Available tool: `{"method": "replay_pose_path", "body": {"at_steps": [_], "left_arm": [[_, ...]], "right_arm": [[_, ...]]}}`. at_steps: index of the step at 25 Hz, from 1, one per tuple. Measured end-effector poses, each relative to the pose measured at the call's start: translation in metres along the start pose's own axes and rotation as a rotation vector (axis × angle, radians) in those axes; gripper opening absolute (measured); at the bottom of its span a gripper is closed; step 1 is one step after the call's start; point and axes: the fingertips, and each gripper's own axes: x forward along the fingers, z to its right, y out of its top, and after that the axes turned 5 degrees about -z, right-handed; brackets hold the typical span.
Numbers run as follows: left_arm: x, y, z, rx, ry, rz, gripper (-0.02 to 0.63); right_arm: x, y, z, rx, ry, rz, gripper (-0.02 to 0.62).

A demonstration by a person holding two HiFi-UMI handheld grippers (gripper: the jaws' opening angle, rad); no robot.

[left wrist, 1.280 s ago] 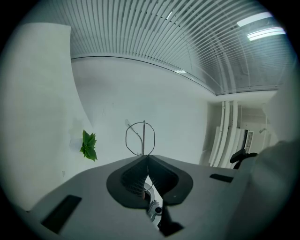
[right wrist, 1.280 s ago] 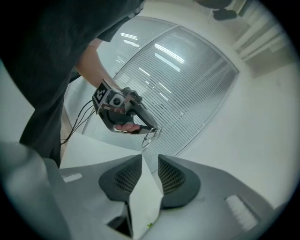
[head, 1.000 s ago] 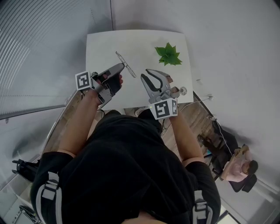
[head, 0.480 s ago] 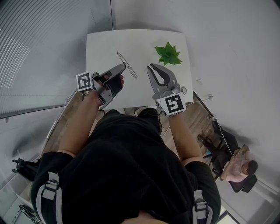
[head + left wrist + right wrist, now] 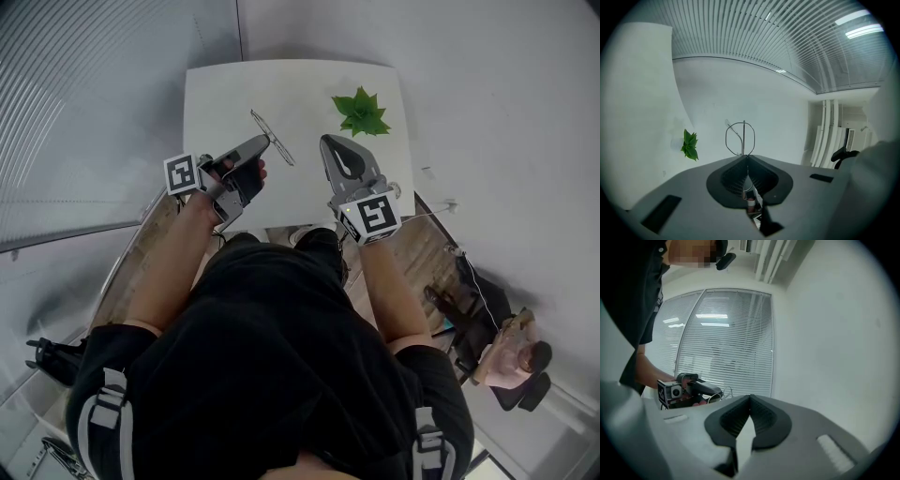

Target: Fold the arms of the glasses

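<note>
Thin wire-framed glasses [image 5: 273, 138] hang over the white table [image 5: 217, 101], pinched in the tips of my left gripper [image 5: 264, 142]. In the left gripper view the wire rim [image 5: 740, 138] stands just past the shut jaws of the left gripper [image 5: 746, 156]. To the right of the glasses and apart from them, my right gripper [image 5: 327, 142] is shut with nothing in it. Its own view shows the right gripper [image 5: 750, 397] with pads pressed together, and beyond them the left gripper [image 5: 689, 390] with the glasses [image 5: 723, 392] as a faint wire.
A small green plant [image 5: 361, 114] sits at the table's far right, also visible as the plant [image 5: 689, 145] in the left gripper view. Slatted blinds [image 5: 84, 103] run along the left. Another person [image 5: 514, 361] sits at the lower right, off the table.
The right gripper's jaws have gone from wide open to shut, empty. It rolled so its marker cube faces up and shifted slightly to the right. The left gripper with the glasses held still.
</note>
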Motion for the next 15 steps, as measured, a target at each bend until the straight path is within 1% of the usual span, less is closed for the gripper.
{"method": "replay_pose_path", "body": {"at_steps": [5, 15], "left_arm": [[-0.0002, 0.0016, -0.0001, 0.0, -0.001, -0.004, 0.011], [0.0013, 0.0002, 0.0016, -0.002, -0.008, -0.017, 0.011]], "right_arm": [[0.0013, -0.0046, -0.0008, 0.033, 0.004, -0.004, 0.011], [0.0007, -0.002, -0.0001, 0.041, -0.001, 0.003, 0.011]]}}
